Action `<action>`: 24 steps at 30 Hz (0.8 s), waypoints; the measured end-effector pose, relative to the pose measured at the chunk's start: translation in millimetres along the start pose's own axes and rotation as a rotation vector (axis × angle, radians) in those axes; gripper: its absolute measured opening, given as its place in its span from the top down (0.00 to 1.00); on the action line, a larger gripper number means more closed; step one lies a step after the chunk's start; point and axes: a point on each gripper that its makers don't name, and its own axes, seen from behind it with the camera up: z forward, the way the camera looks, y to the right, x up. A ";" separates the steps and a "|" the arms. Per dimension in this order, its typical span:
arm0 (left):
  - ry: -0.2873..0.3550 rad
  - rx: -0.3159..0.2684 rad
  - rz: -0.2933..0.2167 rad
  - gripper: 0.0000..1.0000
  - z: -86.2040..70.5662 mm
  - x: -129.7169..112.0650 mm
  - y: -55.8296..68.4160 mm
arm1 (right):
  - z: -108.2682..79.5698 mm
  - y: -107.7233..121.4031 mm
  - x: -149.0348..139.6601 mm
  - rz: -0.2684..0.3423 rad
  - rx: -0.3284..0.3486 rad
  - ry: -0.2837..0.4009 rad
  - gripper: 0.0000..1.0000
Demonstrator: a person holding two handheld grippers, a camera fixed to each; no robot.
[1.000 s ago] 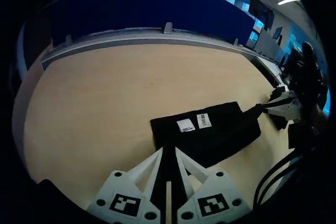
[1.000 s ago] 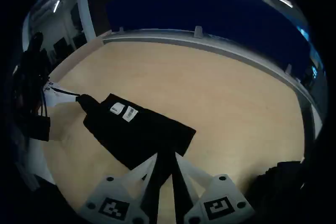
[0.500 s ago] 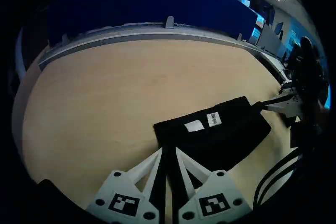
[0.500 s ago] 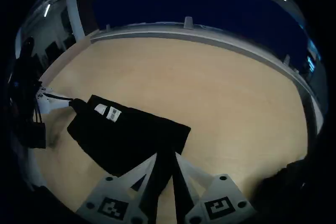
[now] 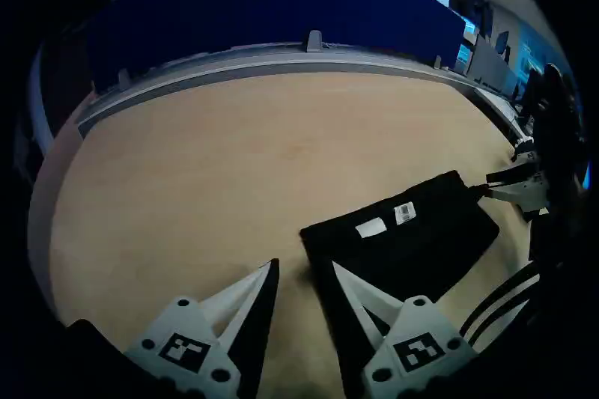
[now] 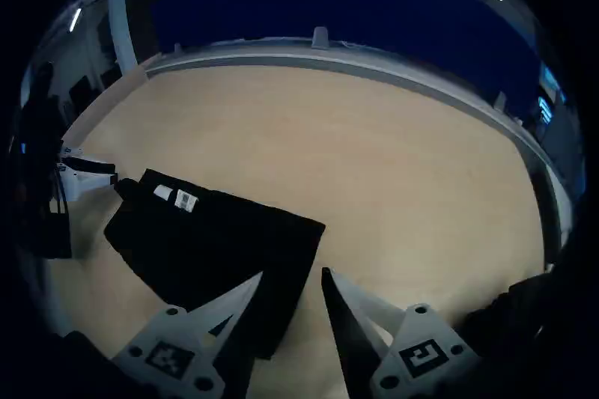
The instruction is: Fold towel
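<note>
left claw (image 5: 303, 268) apart | right claw (image 6: 292, 275) apart | black towel (image 5: 404, 238) flat on table (image 5: 224, 159), corner beside each claw's tips (unclamped)

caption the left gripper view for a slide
Open left gripper at the corner of a folded black towel on a table

Folded black towel (image 5: 408, 238), flat on table (image 5: 224, 159)

We note the towel (image 5: 419, 249) as black matt cloth with white tags (image 5: 372, 227). Counter (image 5: 224, 167): pale wood grain, smooth, faint sheen. Left gripper (image 5: 303, 263) and right gripper (image 6: 292, 272) look like white matt plastic.
</note>
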 end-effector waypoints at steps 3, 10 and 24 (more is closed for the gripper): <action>0.004 0.004 -0.003 0.49 -1.6 1.7 -2.4 | -1.1 1.9 1.2 0.002 -0.007 0.007 0.31; 0.011 0.018 -0.002 0.41 -2.2 4.1 -7.2 | -0.1 4.9 2.1 0.002 -0.022 0.012 0.23; 0.034 0.023 -0.036 0.07 -11.2 8.6 -13.5 | -1.6 6.3 6.0 -0.012 -0.023 0.025 0.00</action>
